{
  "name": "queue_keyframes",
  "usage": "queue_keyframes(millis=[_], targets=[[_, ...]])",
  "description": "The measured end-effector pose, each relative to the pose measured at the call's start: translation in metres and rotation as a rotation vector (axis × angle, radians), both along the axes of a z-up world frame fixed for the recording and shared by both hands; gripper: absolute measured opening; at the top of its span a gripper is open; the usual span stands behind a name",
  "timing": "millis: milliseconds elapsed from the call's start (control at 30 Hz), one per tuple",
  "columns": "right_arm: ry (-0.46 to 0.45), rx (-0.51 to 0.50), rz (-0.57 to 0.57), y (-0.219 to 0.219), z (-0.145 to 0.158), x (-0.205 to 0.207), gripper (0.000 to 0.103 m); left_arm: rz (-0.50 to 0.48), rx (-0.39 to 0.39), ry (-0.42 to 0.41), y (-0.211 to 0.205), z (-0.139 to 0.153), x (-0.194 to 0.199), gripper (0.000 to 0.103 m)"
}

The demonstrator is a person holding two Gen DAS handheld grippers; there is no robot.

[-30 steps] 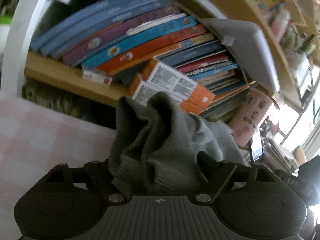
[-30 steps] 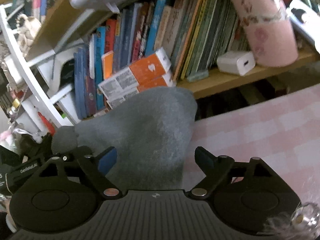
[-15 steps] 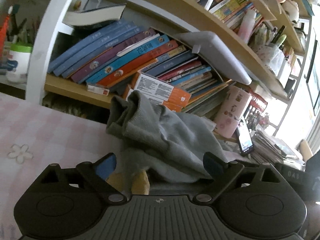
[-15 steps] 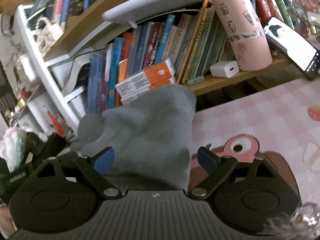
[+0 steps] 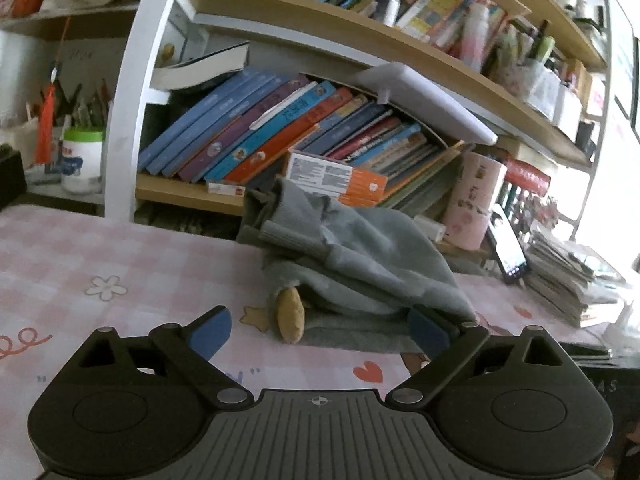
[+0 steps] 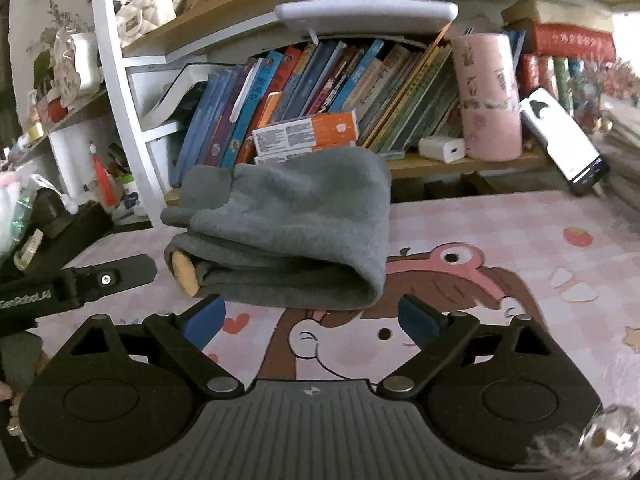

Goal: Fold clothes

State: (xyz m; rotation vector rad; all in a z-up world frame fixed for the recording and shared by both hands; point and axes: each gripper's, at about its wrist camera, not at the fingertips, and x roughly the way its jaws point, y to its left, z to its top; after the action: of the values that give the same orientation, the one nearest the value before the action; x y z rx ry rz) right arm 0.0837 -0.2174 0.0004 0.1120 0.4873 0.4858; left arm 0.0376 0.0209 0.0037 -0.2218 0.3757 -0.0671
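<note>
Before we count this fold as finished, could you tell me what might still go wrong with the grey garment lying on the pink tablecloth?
1. The grey garment lies in loose, uneven layers; its ribbed end stands up, so the fold may slump open.
2. A tan patch pokes out at one side, so the bundle is not tidy.
3. Both the left gripper and the right gripper, whose jaws have just been opening, stand open close by; one could snag an edge.

The folded garment [image 6: 288, 232] lies on the table [image 6: 500, 232] near its back edge — the bookshelf [image 6: 320, 92] just behind it. A phone [image 6: 560, 140] leans at the table's back right corner — a cup [image 6: 490, 96] left of it.
</note>
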Motion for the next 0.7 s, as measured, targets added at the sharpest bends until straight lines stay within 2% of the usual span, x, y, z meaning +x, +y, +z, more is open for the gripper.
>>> queue_keyframes(millis=[267, 700], targets=[[-0.093, -0.087, -0.064, 0.001, 0.001, -0.017, 0.097, 0.011, 0.077, -0.016, -0.011, 0.001, -0.016, 0.1], [-0.164, -0.157, -0.047, 0.01, -0.001, -0.035, 0.101, 0.031, 0.143, -0.041, -0.019, -0.001, -0.026, 0.101]])
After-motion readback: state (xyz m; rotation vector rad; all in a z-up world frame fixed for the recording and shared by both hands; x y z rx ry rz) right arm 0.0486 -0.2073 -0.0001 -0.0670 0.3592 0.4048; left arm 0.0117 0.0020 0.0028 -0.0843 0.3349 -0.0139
